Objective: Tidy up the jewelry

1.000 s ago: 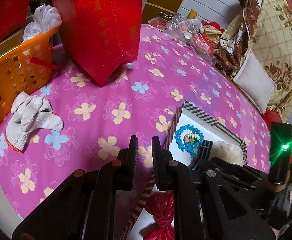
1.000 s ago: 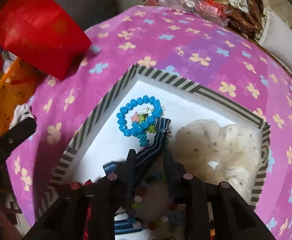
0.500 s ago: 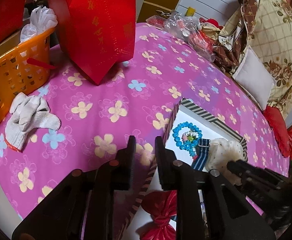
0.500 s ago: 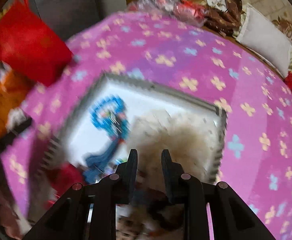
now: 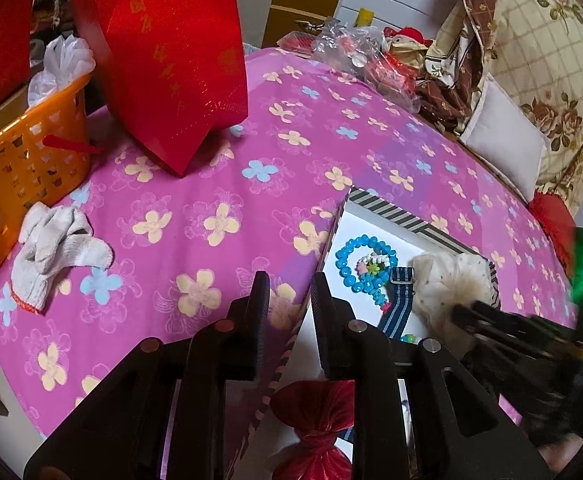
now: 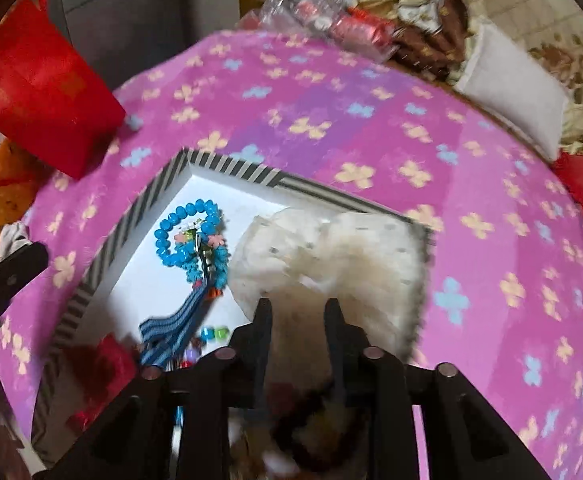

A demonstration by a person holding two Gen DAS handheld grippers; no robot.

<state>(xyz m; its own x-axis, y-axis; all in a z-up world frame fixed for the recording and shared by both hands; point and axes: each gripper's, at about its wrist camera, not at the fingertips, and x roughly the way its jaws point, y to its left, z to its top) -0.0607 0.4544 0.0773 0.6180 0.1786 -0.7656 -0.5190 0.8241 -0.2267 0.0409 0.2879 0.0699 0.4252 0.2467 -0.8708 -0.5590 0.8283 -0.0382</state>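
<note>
- Opening now, the right gripper hangs over the cream scrunchie in the striped box; nothing is clamped between its fingers.
- The left gripper is slightly parted and empty, above the box edge.
- Risk: dropping lower, the fingers may snag the blue bead bracelet and drag it out.

light: soft, even | left view: sharp | right view: motion-blurred | edges: fisheye-bent, dark corners
</note>
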